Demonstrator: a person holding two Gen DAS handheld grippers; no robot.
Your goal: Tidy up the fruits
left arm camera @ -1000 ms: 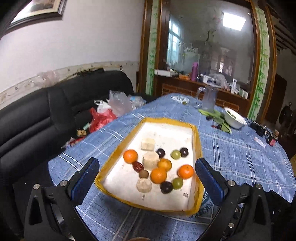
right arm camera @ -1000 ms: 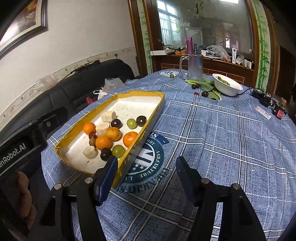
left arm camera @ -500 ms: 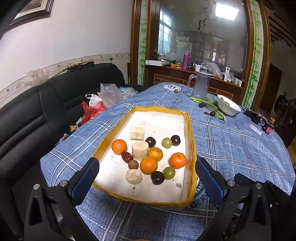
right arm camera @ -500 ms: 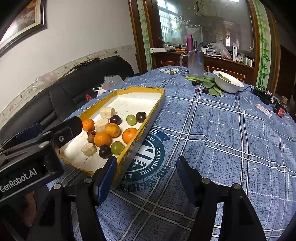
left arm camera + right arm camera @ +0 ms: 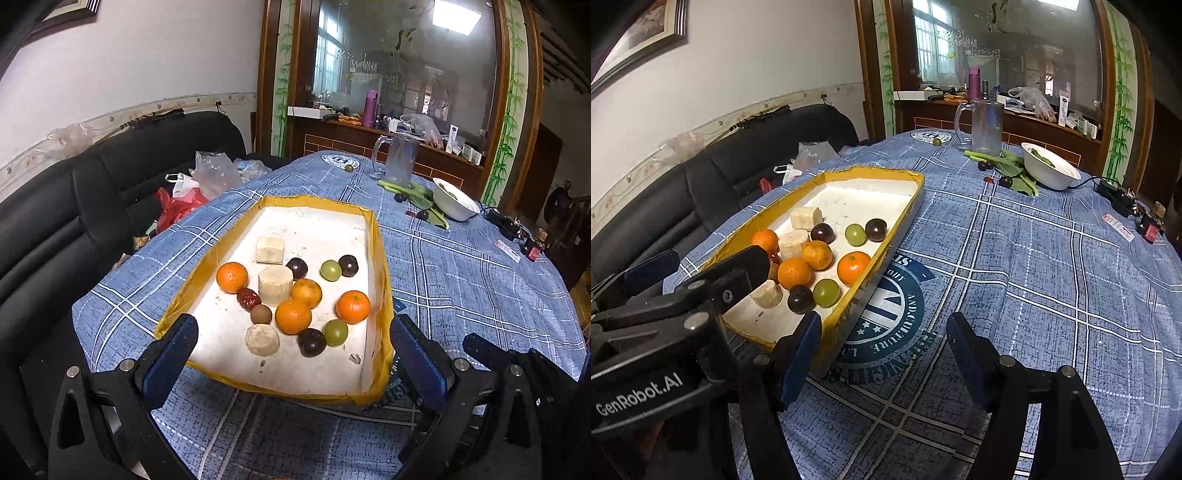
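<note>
The fruits [image 5: 293,315] sat mixed inside the yellow tray [image 5: 384,295] on the desk. The left gripper [image 5: 291,354] had moved closer, jaws wide, empty. The right gripper [image 5: 882,350], beside the tray, was opening, empty. Sorting looked ready to start.

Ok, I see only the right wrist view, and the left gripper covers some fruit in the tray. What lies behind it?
Observer: A red date and a small brown fruit, which touch each other.
Operator: Does the left gripper hold anything?
Observer: No. It is open and empty. In the left wrist view, the near wall of the tray shows between its fingers.
Operator: I also see a bit of red on the sofa. What is it?
Observer: A red plastic bag, next to a white bag and a clear one.
</note>
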